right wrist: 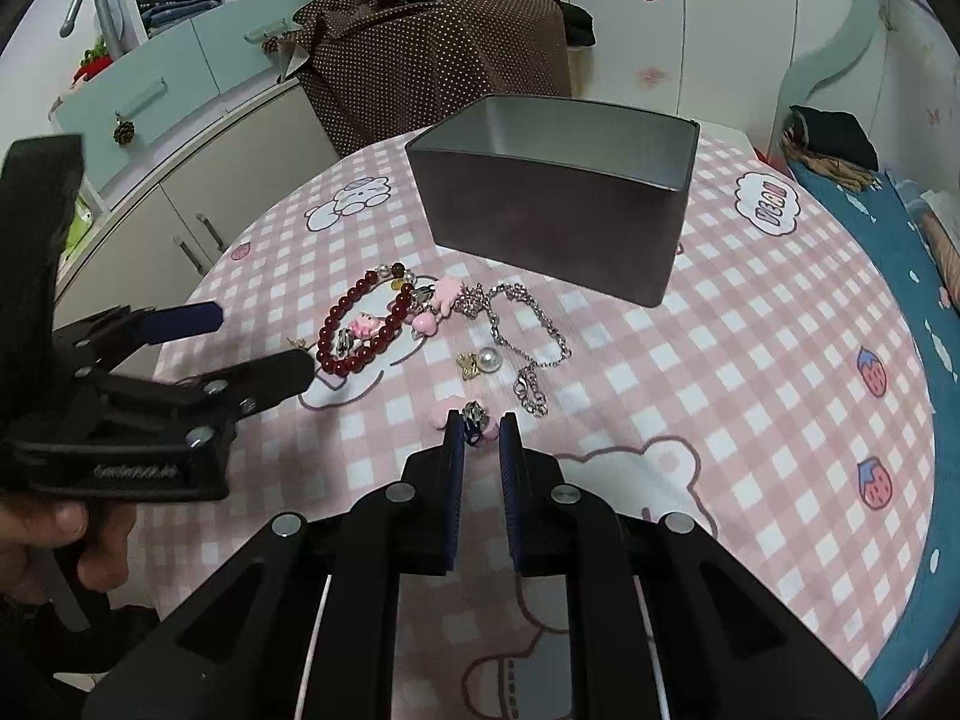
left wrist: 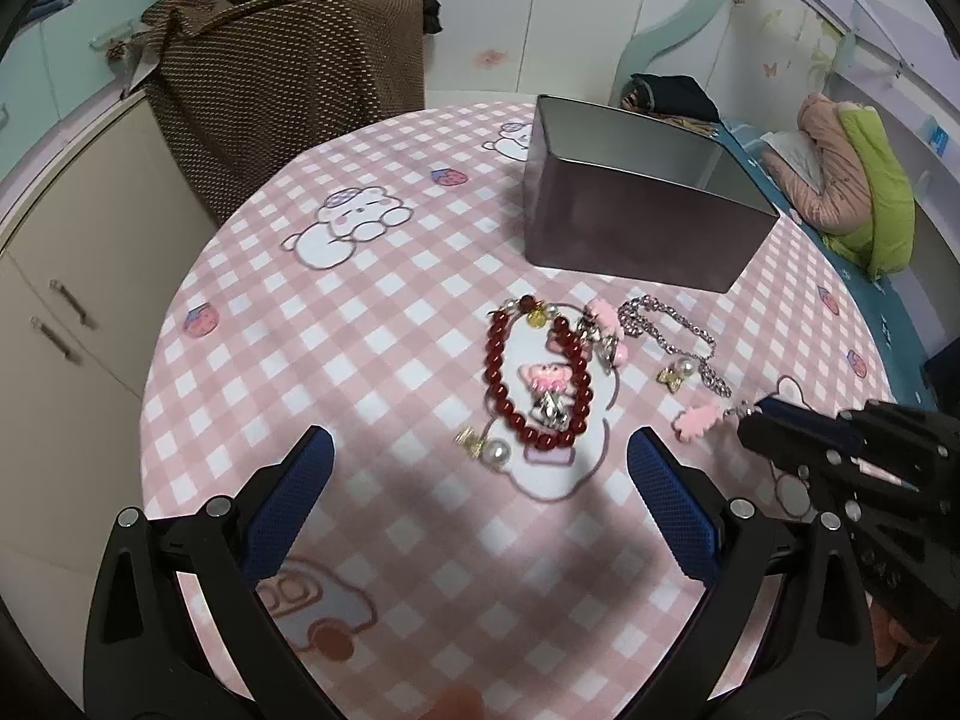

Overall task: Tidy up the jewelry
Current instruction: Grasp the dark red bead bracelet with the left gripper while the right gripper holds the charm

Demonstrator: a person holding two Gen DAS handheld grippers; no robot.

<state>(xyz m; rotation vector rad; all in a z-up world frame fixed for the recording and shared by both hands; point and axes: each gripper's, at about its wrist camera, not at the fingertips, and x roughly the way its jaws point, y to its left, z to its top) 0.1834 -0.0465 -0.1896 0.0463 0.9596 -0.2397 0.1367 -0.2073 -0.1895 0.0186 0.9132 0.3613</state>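
Right gripper (right wrist: 481, 429) nearly closed, fingers narrowly apart around a pink hair clip (right wrist: 477, 420) with a silver metal part; contact with the pads not certain. In the left view, clip (left wrist: 696, 423) seen sticking out from the right gripper (left wrist: 757, 417) tips toward the left, long axis roughly along the tabletop, pink end outermost.

Left gripper (left wrist: 480, 456) wide open, holding nothing, low above the tabletop (left wrist: 372, 276), tips just short of the red bead bracelet (left wrist: 536, 378).

Bracelet lying flat as an oval loop, long axis running away from the left gripper toward the tin. Pink bow charm (left wrist: 545, 377) inside the loop. Pearl earring (left wrist: 495, 451) just outside the near end of the loop. Silver chain (right wrist: 528, 336) spread in loose curves right of the bracelet, one end trailing toward the right gripper. Second pearl earring (right wrist: 483, 361) between chain and bracelet.

Open metal tin (right wrist: 558, 222) beyond the jewelry, well apart from both grippers, opening up, one corner toward the left gripper.

Bare checked cloth in front of both grippers and to the right of the chain. Tabletop edge curves away on the left toward a cabinet (left wrist: 66, 312); blue bed (right wrist: 900, 276) along the right edge.
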